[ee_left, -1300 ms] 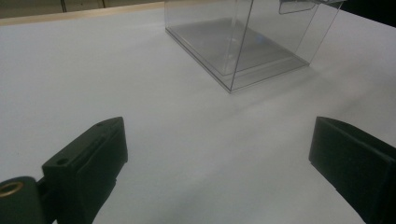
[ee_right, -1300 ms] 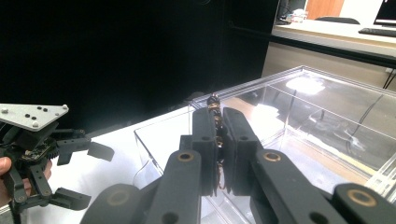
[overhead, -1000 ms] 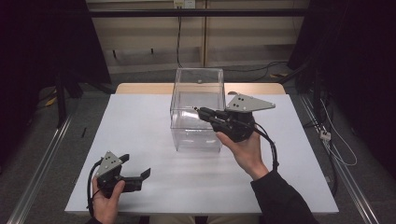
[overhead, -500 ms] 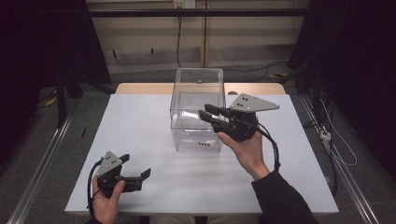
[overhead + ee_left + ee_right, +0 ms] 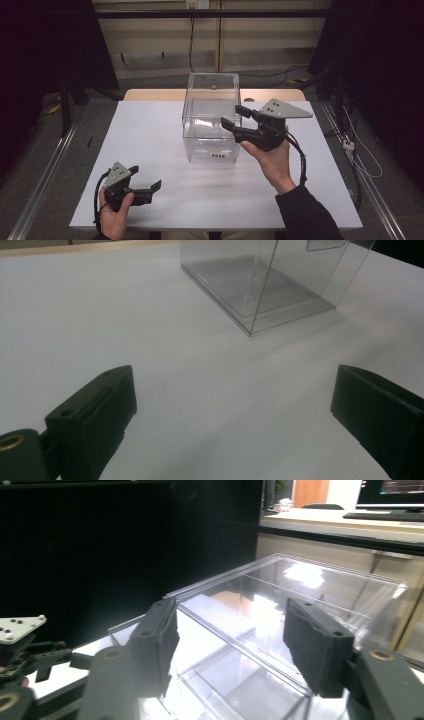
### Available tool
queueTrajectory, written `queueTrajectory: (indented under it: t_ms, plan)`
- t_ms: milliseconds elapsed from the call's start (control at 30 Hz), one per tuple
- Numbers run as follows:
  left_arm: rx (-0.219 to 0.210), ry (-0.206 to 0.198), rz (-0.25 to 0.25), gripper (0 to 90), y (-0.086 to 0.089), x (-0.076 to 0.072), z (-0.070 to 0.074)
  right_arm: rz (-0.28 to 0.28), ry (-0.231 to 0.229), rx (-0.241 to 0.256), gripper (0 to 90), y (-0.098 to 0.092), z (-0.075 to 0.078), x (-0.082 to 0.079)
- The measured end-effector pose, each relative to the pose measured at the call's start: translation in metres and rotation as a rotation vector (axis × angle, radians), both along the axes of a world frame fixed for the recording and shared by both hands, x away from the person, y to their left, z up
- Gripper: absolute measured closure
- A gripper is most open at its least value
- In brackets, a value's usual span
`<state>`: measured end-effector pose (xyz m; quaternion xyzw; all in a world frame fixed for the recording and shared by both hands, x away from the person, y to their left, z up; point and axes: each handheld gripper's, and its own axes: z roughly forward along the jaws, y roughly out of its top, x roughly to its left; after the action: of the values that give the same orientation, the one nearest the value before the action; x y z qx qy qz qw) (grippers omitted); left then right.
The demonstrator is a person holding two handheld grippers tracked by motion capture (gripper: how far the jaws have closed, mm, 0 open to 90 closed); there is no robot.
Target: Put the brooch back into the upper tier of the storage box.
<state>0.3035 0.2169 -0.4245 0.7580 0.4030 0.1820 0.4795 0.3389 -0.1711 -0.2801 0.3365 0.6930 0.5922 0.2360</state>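
High view: right gripper [image 5: 236,116] held at the near right edge of the clear box [image 5: 212,116], left gripper [image 5: 150,189] low at the tabletop's [image 5: 150,130] near left corner.

From above, the box stands open-topped at the middle of the white tabletop, a small label on its near wall, and the right gripper, jaws spread and holding nothing, sits raised beside the box's upper right rim. Right gripper view adds what the top view cannot: the box's rim [image 5: 240,650] runs between the parted jaws, with the left gripper [image 5: 47,660] far off at the lower left. Left gripper view shows its own jaws wide apart over bare tabletop, the box [image 5: 270,285] well ahead, apart from them.
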Motion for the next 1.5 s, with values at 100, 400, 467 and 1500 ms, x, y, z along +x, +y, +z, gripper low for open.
queueTrajectory:
  t_ms: [100,400,467,1500]
  plan:
    - [-0.002,0.002,0.004,4.3,0.001,0.000,0.000,-0.007,0.007,0.002,30.1,-0.005,-0.003,0.000]
    - [0.000,-0.012,-0.001,4.3,0.002,-0.004,0.001,-0.030,0.016,0.025,16.7,-0.022,-0.013,-0.003]
    - [0.003,-0.013,0.000,4.3,0.002,-0.004,0.001,-0.034,0.009,0.030,15.3,-0.025,-0.014,-0.005]
    - [-0.001,-0.017,0.009,4.3,0.003,-0.005,0.002,-0.133,0.090,-0.017,12.8,-0.070,-0.041,-0.022]
